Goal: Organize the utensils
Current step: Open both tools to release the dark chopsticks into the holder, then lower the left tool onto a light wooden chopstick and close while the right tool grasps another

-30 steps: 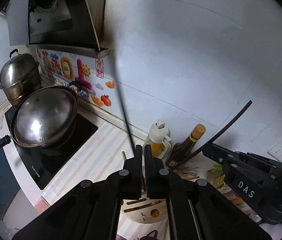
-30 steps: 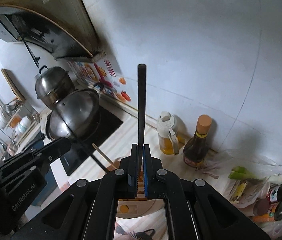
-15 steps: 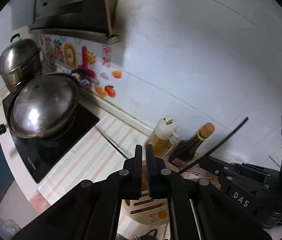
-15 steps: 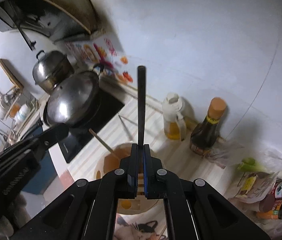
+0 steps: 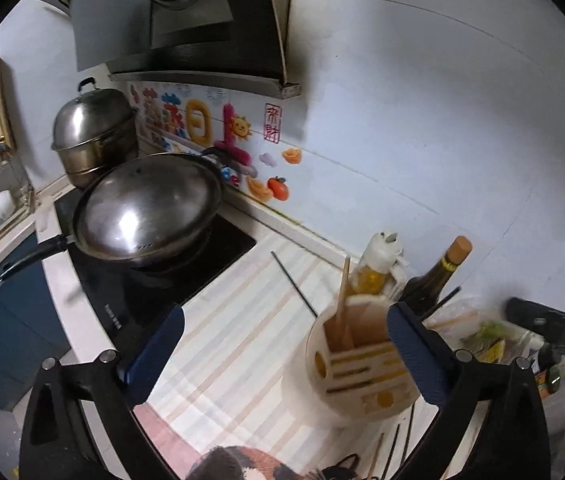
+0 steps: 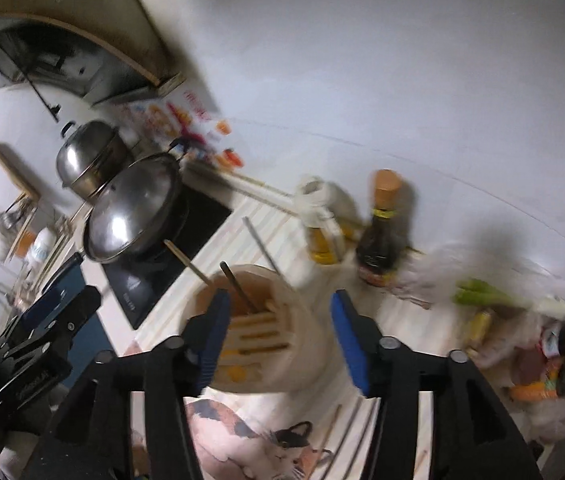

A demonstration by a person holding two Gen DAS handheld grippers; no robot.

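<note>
Both chopsticks have left the tools: left tool (image 5: 284,338) and right tool (image 6: 278,328) are opening, empty. The holder (image 6: 302,320) sits under both, chopsticks (image 6: 238,288) inside.

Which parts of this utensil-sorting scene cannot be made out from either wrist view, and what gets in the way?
- Utensil holder: left wrist view, its right side is behind a finger of the left gripper.
- Loose chopsticks: right wrist view, motion blur hides their number; the frame's edge cuts them off.
- Condiment jars: right wrist view, labels blurred.
- Sauce bottle: label unreadable, blurred.
</note>
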